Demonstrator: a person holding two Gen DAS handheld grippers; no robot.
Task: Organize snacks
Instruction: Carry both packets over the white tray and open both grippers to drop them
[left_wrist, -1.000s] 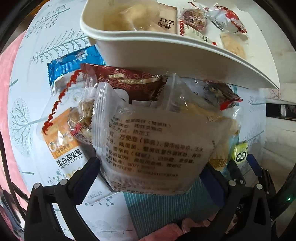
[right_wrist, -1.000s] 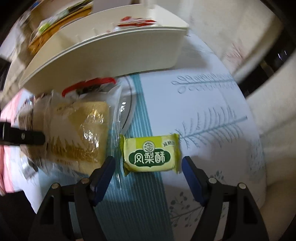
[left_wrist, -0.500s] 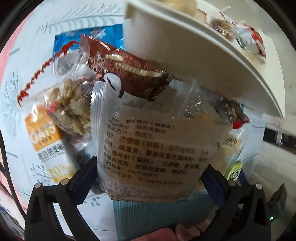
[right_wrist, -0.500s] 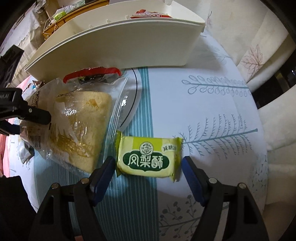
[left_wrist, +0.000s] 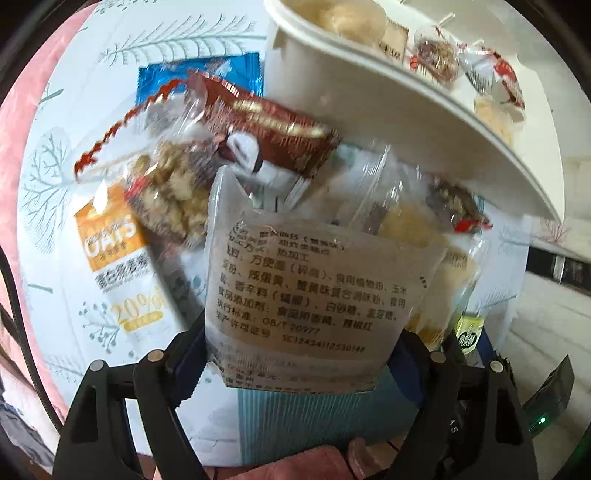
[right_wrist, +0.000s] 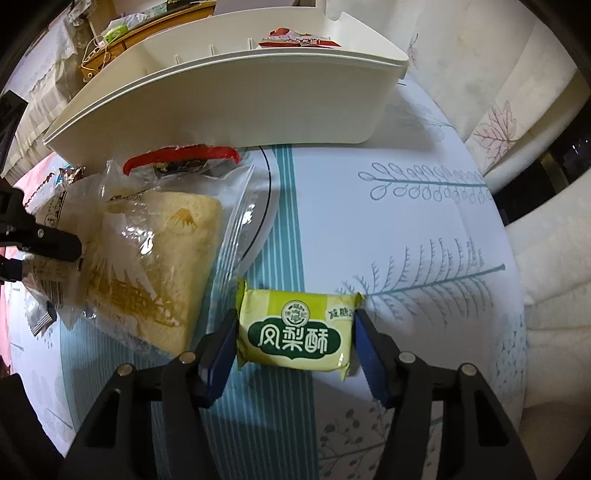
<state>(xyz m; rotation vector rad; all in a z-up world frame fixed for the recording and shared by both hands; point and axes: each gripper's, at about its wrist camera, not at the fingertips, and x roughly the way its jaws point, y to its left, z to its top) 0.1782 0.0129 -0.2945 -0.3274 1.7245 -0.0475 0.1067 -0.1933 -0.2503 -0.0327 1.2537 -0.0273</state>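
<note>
My left gripper (left_wrist: 295, 354) is shut on a translucent snack packet (left_wrist: 314, 288) with black printed text, held just above the table in front of the cream organizer tray (left_wrist: 369, 110). My right gripper (right_wrist: 293, 343) is closed in around a yellow-green pineapple cake packet (right_wrist: 295, 328) lying on the tablecloth; both blue pads sit at its ends. A clear-bagged sponge cake (right_wrist: 155, 266) lies left of it. The left gripper's finger (right_wrist: 40, 240) shows at the left edge of the right wrist view.
A brown chocolate packet (left_wrist: 269, 133), a nut bar in clear wrap (left_wrist: 166, 188), an orange oats bar (left_wrist: 114, 258) and a blue packet (left_wrist: 199, 77) lie by the tray. The tray holds several snacks (left_wrist: 436, 59). Its wall (right_wrist: 236, 107) stands behind the right gripper.
My left gripper has closed on the translucent packet and shifted left along the tray. My right gripper has moved forward and narrowed around the pineapple cake packet.
</note>
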